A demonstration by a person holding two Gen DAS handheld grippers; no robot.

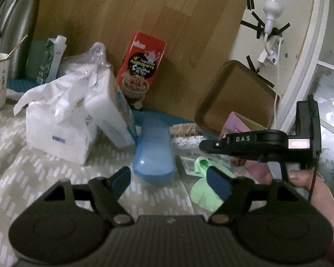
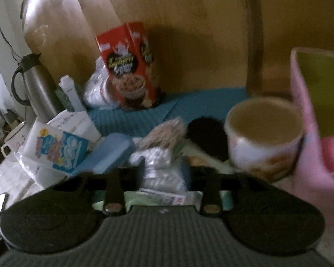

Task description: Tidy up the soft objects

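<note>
Green, limp, thin: soft scrap (image 1: 201, 192) crumpled on the patterned tablecloth (image 1: 44, 178), partly hidden behind one pad of the left gripper (image 1: 169, 175), jaws there standing well apart and holding nothing. Probably feather-light, floppy, apt to slide on the cloth — best pinched at a raised fold rather than pressed flat. Just beside it, crinkly clear packet (image 2: 160, 169) of small white pieces, seemingly nipped between the nearly closed jaws of the right gripper (image 2: 163, 178) — blurred, though. Further out: blue case (image 1: 153, 151), tissue pack (image 1: 58, 133), red box (image 1: 140, 66).
</note>
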